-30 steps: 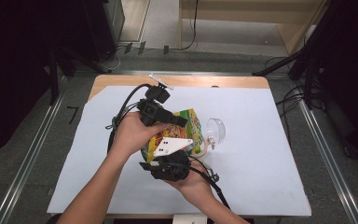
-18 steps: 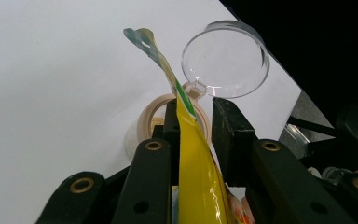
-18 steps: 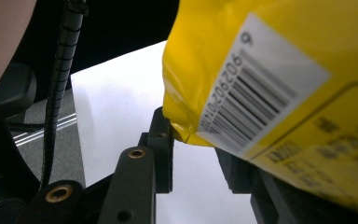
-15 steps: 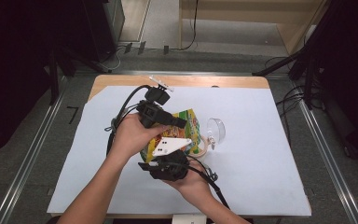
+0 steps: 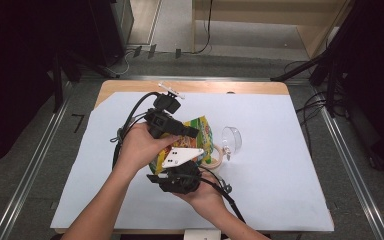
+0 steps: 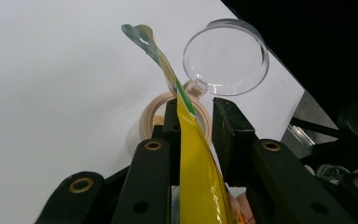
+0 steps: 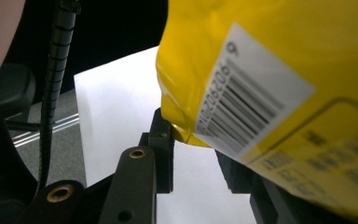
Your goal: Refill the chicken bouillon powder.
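Nothing moved, both grippers (image 5: 180, 131) (image 5: 182, 172) holding yellow packet (image 5: 202, 135)

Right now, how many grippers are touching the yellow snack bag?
2. The left gripper grips the yellow snack bag at its far side, and the right gripper meets the bag's near edge, closer to the person.

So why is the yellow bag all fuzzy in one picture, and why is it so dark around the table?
In the right gripper view the yellow bag sits very close to the camera, so its barcode blurs. In the high view light falls on the white table sheet while the room's edges stay dark. In the left gripper view the clear lid looks sharp.
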